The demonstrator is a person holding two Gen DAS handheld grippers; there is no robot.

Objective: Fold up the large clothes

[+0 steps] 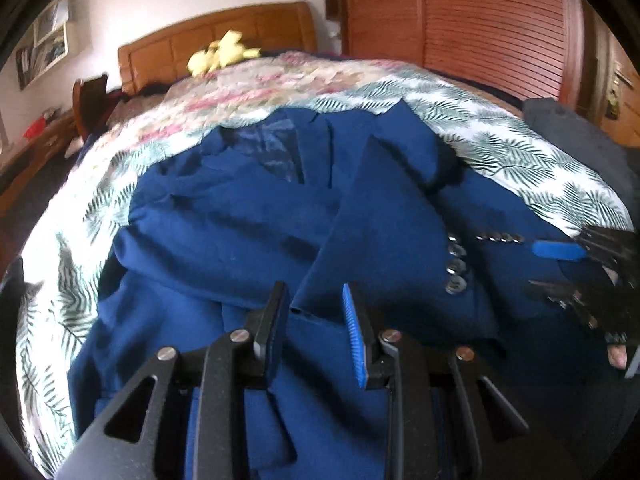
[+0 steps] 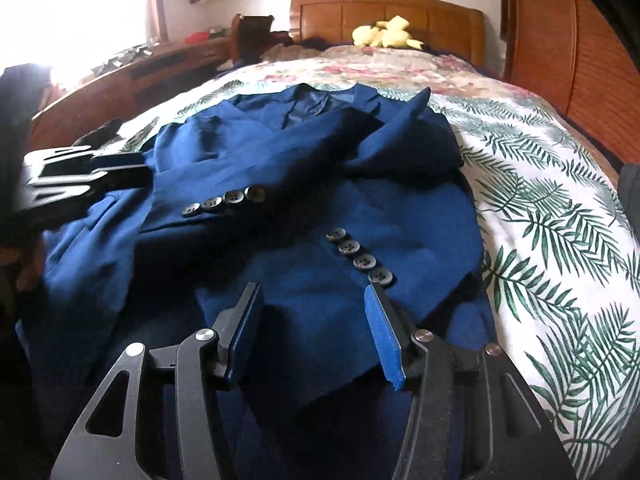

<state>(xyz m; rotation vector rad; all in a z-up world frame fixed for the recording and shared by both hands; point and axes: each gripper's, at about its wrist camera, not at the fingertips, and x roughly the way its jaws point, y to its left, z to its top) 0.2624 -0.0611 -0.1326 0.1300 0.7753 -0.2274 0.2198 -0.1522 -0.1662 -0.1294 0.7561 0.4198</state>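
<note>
Right wrist: jacket [image 2: 280,184] lengthwise, collar toward headboard [image 2: 384,12].

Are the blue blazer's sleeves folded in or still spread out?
Folded in: both sleeves of the blue blazer lie crossed over its front, cuff buttons on top.

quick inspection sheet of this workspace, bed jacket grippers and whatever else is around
surface: bed with leaf-print cover, floral quilt beyond
job's things: blue jacket lying flat, both sleeves folded across the front, cuff buttons showing
clutter: yellow plush toy by the headboard
grippers: left gripper and right gripper both open over the hem, holding nothing
cables: nothing seen
surroundings: wooden headboard, slatted wardrobe, side desk
</note>
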